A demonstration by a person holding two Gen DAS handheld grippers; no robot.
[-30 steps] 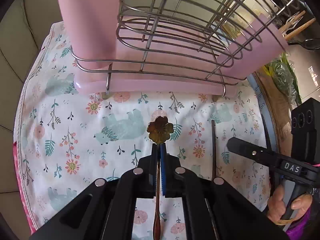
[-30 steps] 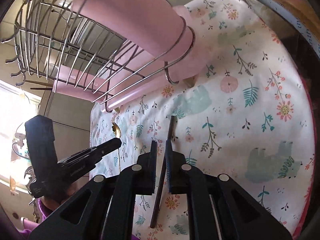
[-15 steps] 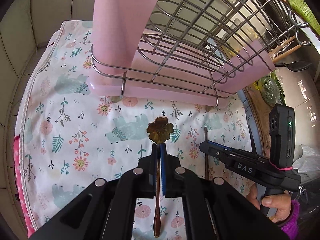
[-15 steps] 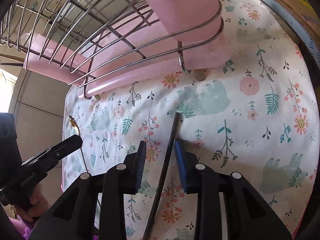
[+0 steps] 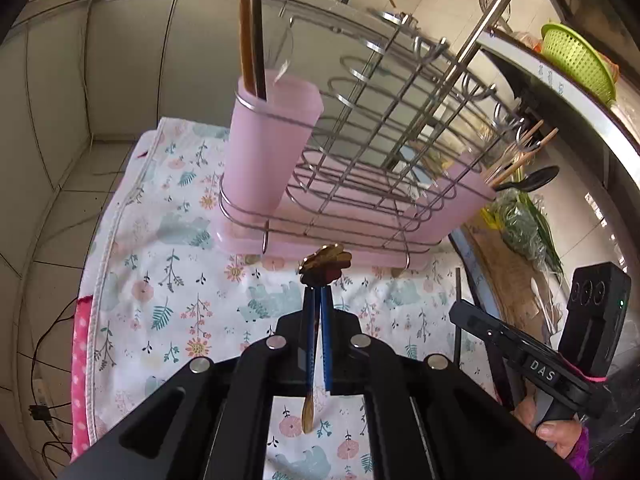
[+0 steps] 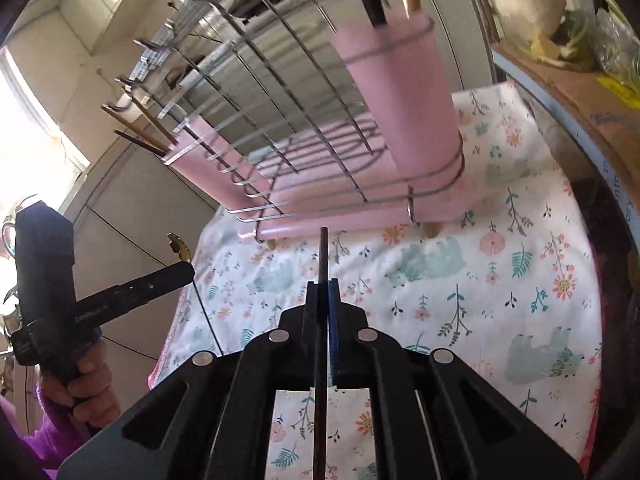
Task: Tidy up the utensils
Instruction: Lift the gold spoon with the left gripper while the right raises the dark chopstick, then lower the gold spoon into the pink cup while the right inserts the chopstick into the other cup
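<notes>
My left gripper (image 5: 317,294) is shut on a gold spoon with a flower-shaped end (image 5: 325,265), held above the floral cloth in front of the wire dish rack (image 5: 384,148). My right gripper (image 6: 323,288) is shut on a dark chopstick (image 6: 322,256), lifted off the cloth and pointing at the rack (image 6: 280,120). The rack's pink utensil cup (image 5: 272,148) holds wooden and dark sticks (image 5: 250,28). In the right wrist view another pink cup (image 6: 400,92) stands at the rack's near end. Each gripper shows in the other's view: the right one (image 5: 472,316) and the left one (image 6: 176,272).
The floral cloth (image 5: 168,280) covers the counter under the pink drip tray (image 5: 320,248). A wooden board with greens (image 5: 516,240) lies to the right. A green basket (image 5: 576,60) sits on the upper shelf. Cables (image 5: 52,360) run along the floor at left.
My right gripper has shut on the chopstick and lifted it off the cloth. Both grippers have risen and tilted up, so the rack's cups now show from higher.
</notes>
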